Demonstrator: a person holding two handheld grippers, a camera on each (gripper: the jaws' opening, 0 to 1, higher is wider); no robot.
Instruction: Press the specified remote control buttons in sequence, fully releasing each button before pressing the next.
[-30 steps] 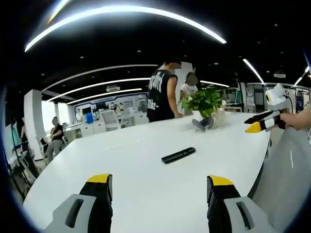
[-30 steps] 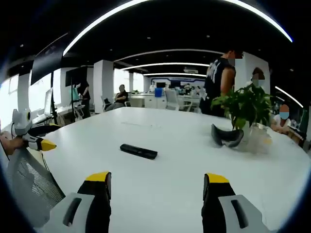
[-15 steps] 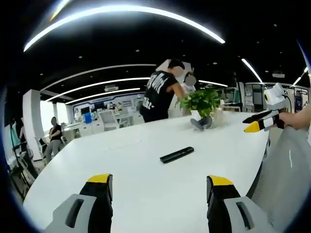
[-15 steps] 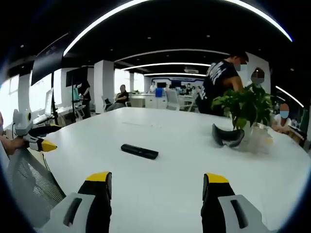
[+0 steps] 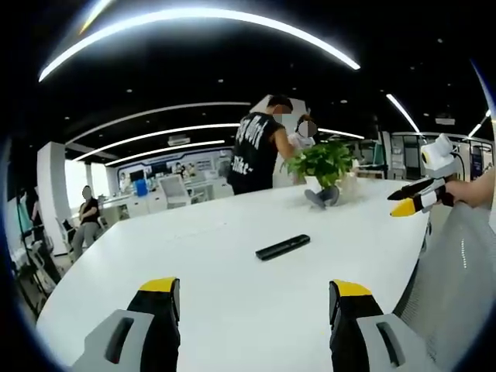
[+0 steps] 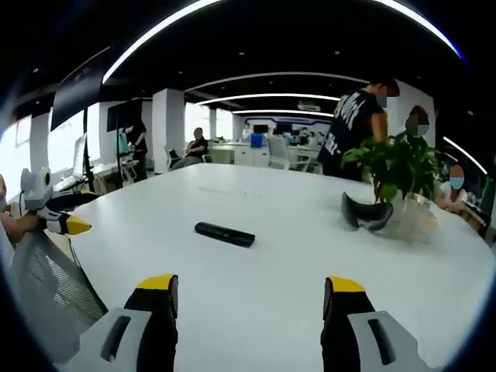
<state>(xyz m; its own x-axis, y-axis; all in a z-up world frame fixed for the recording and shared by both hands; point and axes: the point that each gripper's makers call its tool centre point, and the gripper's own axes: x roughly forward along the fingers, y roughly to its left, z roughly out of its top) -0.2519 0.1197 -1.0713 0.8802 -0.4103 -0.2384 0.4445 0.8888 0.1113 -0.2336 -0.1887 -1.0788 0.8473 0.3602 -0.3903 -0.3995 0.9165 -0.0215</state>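
left tongs (image 5: 253, 298): wide open, empty | right tongs (image 6: 248, 294): wide open, empty | remote (image 5: 283, 247): flat on table (image 5: 194, 256), untouched

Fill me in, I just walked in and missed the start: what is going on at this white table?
A person holds a two-jaw gripper in each hand above a white table. A black remote control lies flat near the middle of the table, and nothing is touching it. The left gripper and the right gripper both hang open and empty short of it, so no button is being pressed. Farther back stand a potted plant and a dark curved object; a person in a dark top stands beyond the table.
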